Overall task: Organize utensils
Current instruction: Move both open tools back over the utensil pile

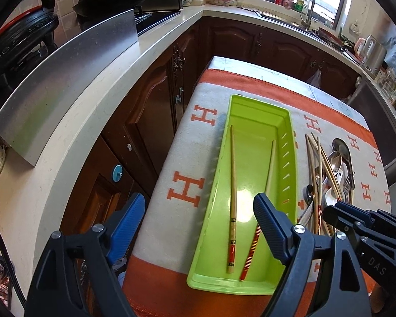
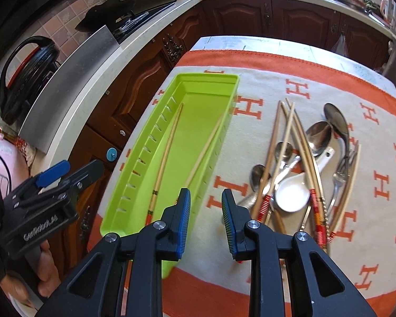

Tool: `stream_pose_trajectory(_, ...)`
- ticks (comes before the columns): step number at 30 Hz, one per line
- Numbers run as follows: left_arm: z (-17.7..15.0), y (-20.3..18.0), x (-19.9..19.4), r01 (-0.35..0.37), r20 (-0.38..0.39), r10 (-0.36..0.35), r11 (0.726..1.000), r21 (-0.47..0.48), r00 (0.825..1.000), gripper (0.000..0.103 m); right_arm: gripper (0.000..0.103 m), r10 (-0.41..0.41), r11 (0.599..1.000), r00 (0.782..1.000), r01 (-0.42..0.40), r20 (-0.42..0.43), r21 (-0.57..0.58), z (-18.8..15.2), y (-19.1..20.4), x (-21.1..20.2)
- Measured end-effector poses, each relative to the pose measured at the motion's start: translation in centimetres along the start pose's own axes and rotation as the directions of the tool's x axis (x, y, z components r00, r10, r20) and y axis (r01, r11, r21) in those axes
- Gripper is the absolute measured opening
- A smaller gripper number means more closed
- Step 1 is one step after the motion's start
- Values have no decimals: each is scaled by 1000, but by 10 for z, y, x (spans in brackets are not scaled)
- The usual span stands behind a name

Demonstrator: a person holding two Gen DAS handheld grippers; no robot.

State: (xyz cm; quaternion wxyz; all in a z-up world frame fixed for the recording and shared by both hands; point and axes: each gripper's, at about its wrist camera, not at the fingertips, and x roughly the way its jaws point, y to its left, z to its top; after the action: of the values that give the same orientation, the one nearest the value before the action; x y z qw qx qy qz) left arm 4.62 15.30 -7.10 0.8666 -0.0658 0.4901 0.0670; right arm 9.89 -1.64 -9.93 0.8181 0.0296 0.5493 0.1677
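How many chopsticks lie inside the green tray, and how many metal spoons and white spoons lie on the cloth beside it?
Chopsticks in the tray: 2
Metal spoons: 4
White spoon: 1
Total: 7

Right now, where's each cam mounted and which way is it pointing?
Left wrist: on the left gripper, angled down at the green tray with two chopsticks; own open jaws show, plus the right gripper's body at right.
Right wrist: on the right gripper, angled down between the tray and the utensil pile; own jaws empty, left gripper and a hand at left.
Shared: tray, chopsticks, pile, orange-and-white cloth.
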Motion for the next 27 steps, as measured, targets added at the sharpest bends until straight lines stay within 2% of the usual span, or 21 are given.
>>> stream_pose_trajectory(6, -2, -12, -6, 8, 5, -8, 1000, 19, 1000, 83, 25, -35, 999, 999, 36, 29, -10, -14, -17, -23)
stream_pose_trajectory(12, -2, -33, -9, 21, -1, -21, 999, 43, 1000, 83, 25, -53, 998, 997, 52, 49, 28, -26, -44, -43)
stream_pose_trajectory(27, -3, -111, -16, 33, -15, -31, 986, 166, 999, 83, 25, -31, 988, 997, 21, 65, 154, -41, -119, -55)
